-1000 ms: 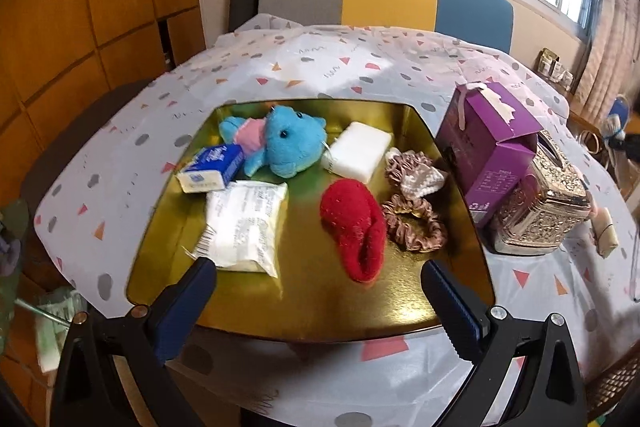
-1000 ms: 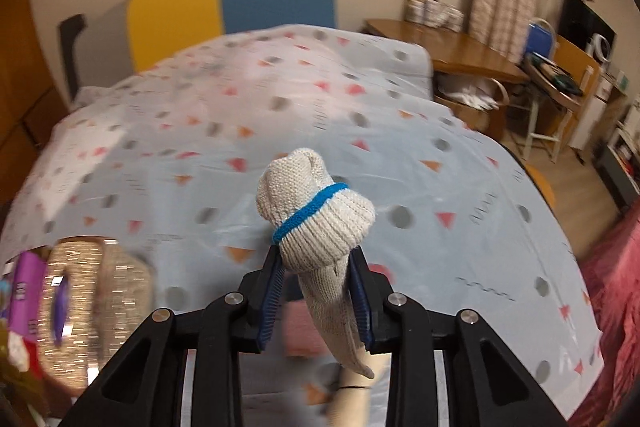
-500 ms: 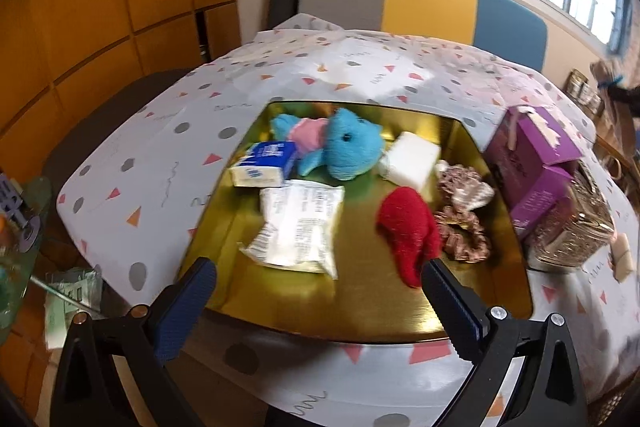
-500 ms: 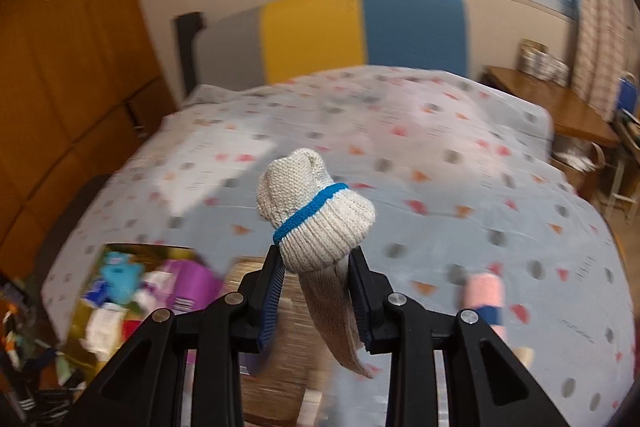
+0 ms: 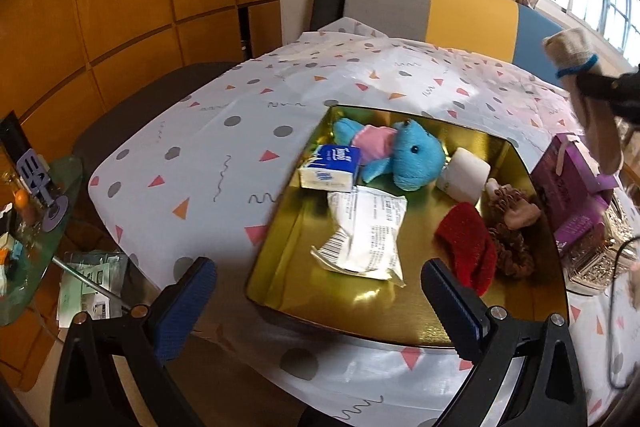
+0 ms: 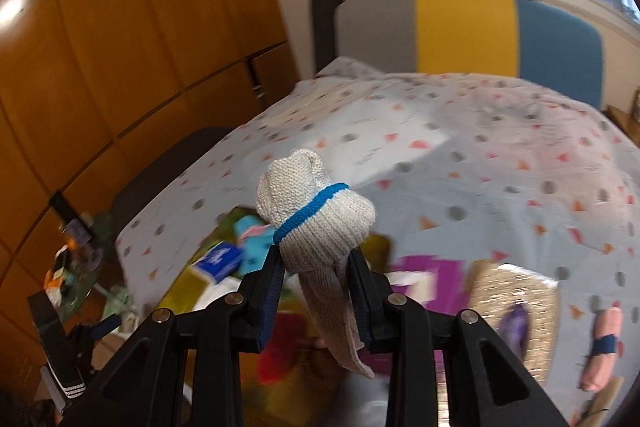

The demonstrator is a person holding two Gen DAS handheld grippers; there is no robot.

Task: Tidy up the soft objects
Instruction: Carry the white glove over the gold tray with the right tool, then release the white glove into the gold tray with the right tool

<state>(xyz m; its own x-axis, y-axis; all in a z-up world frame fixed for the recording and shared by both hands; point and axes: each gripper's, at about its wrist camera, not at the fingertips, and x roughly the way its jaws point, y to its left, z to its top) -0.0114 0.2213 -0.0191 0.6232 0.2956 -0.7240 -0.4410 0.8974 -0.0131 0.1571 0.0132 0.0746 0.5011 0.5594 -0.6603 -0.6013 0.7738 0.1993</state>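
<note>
jaws of the right gripper are clamped on a cream knit sock, ribbed and rolled into a soft bulb with one blue band around it, its loose end drooping below the blue finger pads; it is held in the air above the table, and in the left view the sock shows at the right edge, over the purple box. the left gripper stands wide open and holds nothing, near the front rim of the gold tray, a shiny metal-looking rectangle with rounded corners. inside it, nearest, lie a crinkled white plastic packet and a fuzzy red sock, with brown ruffled scrunchies just beside the red one. farther in sit a blue-and-white tissue pack, a blue plush toy in a pink shirt, and a white soft block. right of the tray, an embossed silver case touches the purple box. everything rests on a pale tablecloth printed with dots and triangles, and behind it stands a chair with a grey, yellow and blue back.
</note>
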